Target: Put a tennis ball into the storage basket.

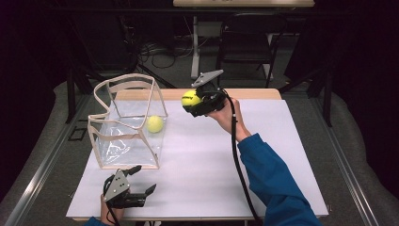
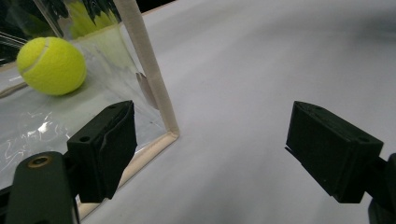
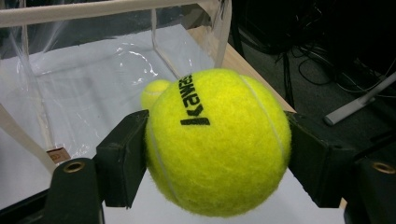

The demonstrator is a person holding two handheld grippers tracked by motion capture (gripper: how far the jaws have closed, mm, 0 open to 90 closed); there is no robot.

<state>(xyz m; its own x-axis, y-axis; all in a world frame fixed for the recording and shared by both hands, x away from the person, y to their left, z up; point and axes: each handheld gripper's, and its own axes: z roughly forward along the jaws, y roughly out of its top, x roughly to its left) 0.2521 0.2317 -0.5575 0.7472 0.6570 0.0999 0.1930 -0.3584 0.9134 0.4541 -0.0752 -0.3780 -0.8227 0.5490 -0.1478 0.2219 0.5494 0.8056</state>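
Note:
My right gripper (image 1: 194,103) is shut on a yellow tennis ball (image 1: 190,98) and holds it in the air just right of the clear bag's (image 1: 123,123) open top. In the right gripper view both black jaws press the ball's (image 3: 217,140) sides. A second tennis ball (image 1: 155,124) lies inside the clear plastic bag with cream trim; it also shows through the plastic in the left gripper view (image 2: 51,65). My left gripper (image 1: 141,181) rests low near the table's front edge, below the bag, open with nothing between its jaws (image 2: 210,149).
The white table top (image 1: 211,160) stretches to the right of the bag. Behind the table stand a dark chair (image 1: 247,42) and a table leg amid floor cables. Metal rails run along both sides of the table.

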